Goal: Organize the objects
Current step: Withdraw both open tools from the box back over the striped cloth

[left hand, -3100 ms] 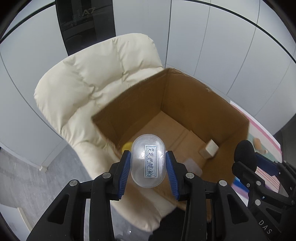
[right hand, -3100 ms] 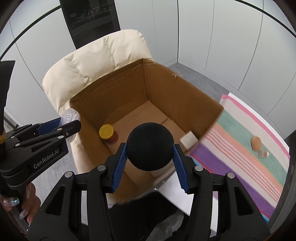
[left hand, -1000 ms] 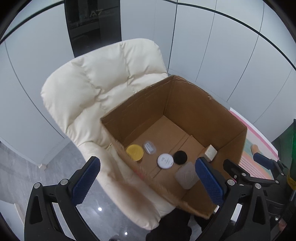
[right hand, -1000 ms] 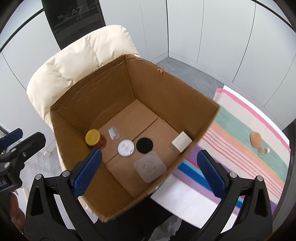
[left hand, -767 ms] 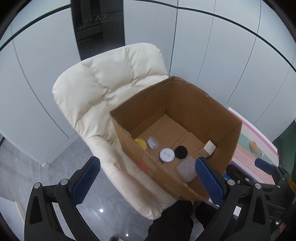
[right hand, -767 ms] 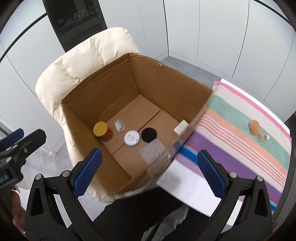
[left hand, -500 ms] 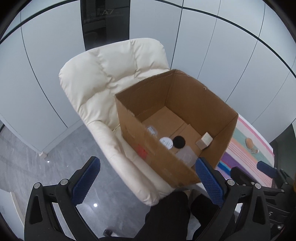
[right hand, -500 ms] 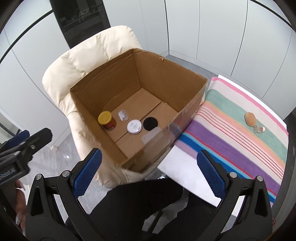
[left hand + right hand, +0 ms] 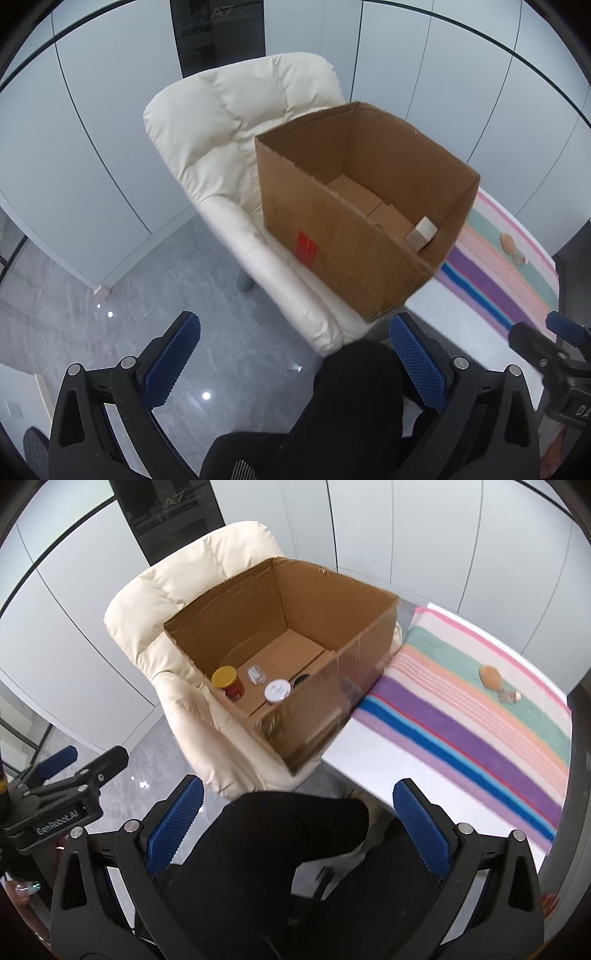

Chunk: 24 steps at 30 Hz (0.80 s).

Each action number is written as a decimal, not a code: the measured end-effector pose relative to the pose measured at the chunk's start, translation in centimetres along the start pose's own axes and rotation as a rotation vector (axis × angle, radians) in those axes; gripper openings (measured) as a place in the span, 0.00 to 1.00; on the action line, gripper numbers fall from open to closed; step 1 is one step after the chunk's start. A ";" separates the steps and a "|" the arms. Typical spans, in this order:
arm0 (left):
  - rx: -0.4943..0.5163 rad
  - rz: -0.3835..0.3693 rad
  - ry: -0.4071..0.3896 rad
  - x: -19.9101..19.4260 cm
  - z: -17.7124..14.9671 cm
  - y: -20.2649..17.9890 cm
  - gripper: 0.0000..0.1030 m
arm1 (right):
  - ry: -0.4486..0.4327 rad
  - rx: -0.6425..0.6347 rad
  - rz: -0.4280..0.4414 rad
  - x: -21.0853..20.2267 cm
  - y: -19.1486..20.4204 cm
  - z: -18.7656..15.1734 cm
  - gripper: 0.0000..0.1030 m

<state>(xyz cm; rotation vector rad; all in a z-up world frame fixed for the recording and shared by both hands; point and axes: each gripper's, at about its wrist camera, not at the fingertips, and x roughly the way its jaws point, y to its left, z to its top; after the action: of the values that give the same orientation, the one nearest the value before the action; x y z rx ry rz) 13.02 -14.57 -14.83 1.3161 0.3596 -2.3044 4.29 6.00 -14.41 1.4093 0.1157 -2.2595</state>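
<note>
The cardboard box (image 9: 314, 709) is showing plain brown, wearing a red sticker (image 9: 307, 248) on its outer wall. Beneath the box, the armchair (image 9: 236, 147) is looking cream. Inside the box, a jar (image 9: 228, 682) is showing a yellow lid beside a white round lid (image 9: 277, 691). Right of the box, the cloth (image 9: 480, 716) is running in pink, green, peach, purple and blue stripes.

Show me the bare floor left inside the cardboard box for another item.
Bare floor in the cardboard box lies toward its far wall, behind the clear capsule. The near-left corner is crowded: yellow-lidded jar, capsule, white round lid and a black item sit close together. The wooden block occupies the near-right corner.
</note>
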 end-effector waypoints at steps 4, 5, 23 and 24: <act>-0.009 0.005 0.005 -0.3 -0.9 0.5 1.00 | 0.024 0.010 0.006 -0.3 -0.3 -1.6 1.00; -0.014 0.001 0.005 -0.4 -0.9 0.6 1.00 | 0.023 0.014 0.004 -0.4 -0.5 -1.9 1.00; 0.069 -0.153 0.026 -2.0 -0.5 -5.6 1.00 | -0.067 0.126 -0.082 -5.9 -4.7 -5.8 1.00; 0.090 -0.157 0.026 -2.2 -0.6 -6.3 1.00 | -0.069 0.136 -0.089 -6.1 -5.1 -6.0 1.00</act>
<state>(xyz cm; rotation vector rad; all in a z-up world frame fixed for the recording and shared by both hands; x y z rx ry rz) 11.23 -8.32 -13.28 1.4073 0.3844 -2.4606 9.30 14.48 -12.80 1.4171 0.0023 -2.4264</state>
